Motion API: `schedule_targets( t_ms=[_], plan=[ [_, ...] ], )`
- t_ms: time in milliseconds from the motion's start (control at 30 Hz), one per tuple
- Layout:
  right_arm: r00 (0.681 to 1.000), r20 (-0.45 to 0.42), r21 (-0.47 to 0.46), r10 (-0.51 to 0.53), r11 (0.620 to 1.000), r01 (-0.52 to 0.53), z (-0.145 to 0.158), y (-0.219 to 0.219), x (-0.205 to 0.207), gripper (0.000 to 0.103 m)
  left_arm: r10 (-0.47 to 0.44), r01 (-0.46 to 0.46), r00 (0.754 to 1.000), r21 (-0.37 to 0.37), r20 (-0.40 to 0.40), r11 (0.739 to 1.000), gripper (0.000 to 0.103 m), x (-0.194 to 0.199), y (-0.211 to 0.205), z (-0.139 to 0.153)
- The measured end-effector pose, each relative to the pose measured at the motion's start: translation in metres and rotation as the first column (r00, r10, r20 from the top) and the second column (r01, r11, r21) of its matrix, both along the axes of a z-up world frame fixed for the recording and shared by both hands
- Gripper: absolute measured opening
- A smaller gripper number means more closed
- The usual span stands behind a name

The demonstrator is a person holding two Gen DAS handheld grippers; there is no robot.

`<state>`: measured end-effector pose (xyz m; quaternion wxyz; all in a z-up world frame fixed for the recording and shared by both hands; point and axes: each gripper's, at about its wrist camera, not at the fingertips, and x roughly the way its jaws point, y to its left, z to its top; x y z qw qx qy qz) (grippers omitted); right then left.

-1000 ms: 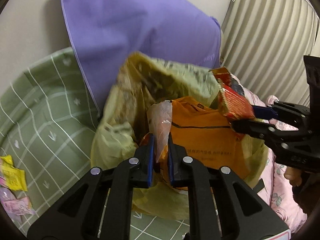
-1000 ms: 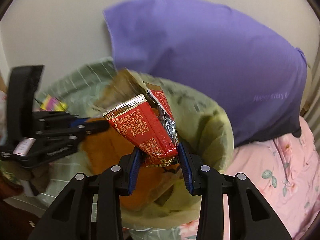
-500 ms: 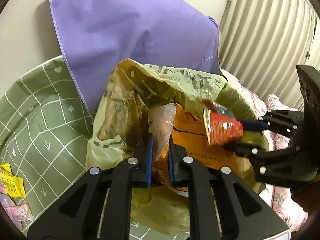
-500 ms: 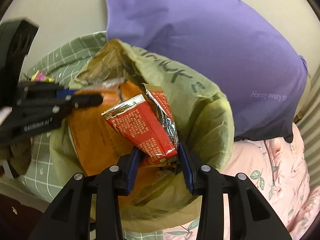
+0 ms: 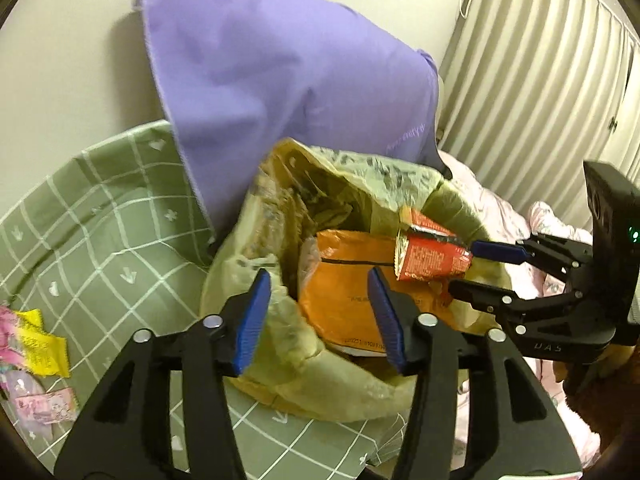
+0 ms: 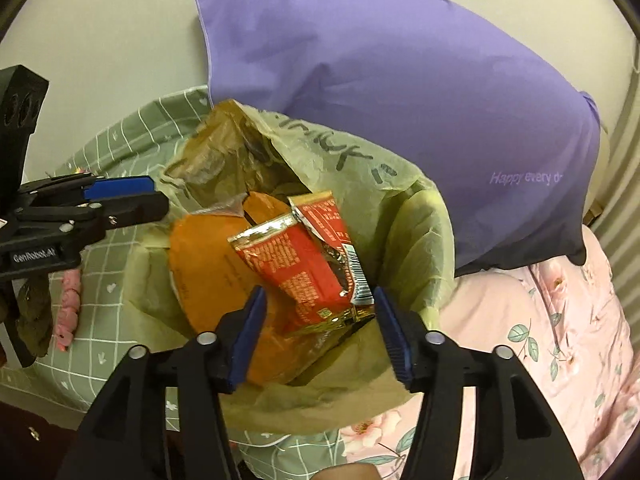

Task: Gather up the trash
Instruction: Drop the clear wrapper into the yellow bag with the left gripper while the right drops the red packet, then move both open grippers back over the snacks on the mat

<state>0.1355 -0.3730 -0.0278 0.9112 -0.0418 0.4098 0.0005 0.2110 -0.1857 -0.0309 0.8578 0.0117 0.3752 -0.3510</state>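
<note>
- The left tool is hovering over the mouth of the yellow-green trash bag; its jaws have just been opening and are standing apart with nothing between the blue pads; the pale clear wrapper is lying inside the bag, against the orange packet.
- The right tool is pointing down into the same bag; its jaws have just been opening and are now spread wide; the red snack wrapper is sitting between the pads, its lower right corner just at the right pad, the left pad standing clear of it; whether it is still touching I cannot tell; it is resting on the orange packet.
- The bag is sitting on a bed, on a green checked sheet, leaning against a purple pillow; more small wrappers are lying on the sheet at the left.
</note>
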Motion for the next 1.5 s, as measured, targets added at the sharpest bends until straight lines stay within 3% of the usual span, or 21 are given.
schedule_targets(
  t_ms=[300, 533, 733, 967, 1133, 1267, 1500],
  plan=[
    [0.989, 0.144, 0.059, 0.024, 0.998, -0.033, 0.032, 0.025, -0.011, 0.054, 0.167, -0.166, 0.986, -0.022, 0.031, 0.986, 0.059, -0.010, 0.066, 0.011],
    [0.963, 0.257, 0.118, 0.084, 0.986, -0.118, 0.050, 0.063, -0.009, 0.054, 0.341, -0.341, 0.940, 0.003, 0.007, 0.940, 0.059, -0.018, 0.140, -0.004],
    [0.951, 0.245, 0.176, 0.189, 0.956, -0.236, 0.044, 0.104, 0.009, 0.059, 0.507, -0.506, 0.861, 0.024, -0.032, 0.862, 0.060, -0.025, 0.216, -0.026],
    [0.923, 0.211, 0.179, 0.322, 0.916, -0.360, 0.026, 0.160, 0.025, 0.059, 0.700, -0.699, 0.708, 0.052, -0.095, 0.713, 0.060, -0.031, 0.309, -0.058],
    [0.906, 0.179, 0.136, 0.384, 0.902, -0.409, 0.013, 0.197, 0.040, 0.059, 0.782, -0.783, 0.611, 0.050, -0.124, 0.620, 0.060, -0.019, 0.363, -0.075],
    [0.895, 0.147, 0.121, 0.420, 0.891, -0.438, 0.002, 0.218, 0.051, 0.059, 0.808, -0.816, 0.563, 0.040, -0.171, 0.577, 0.060, 0.003, 0.390, -0.087],
    [0.906, 0.058, 0.125, 0.419, 0.897, -0.423, -0.030, 0.244, 0.076, 0.059, 0.836, -0.839, 0.506, 0.103, -0.211, 0.534, 0.060, 0.054, 0.406, -0.117]
  ],
)
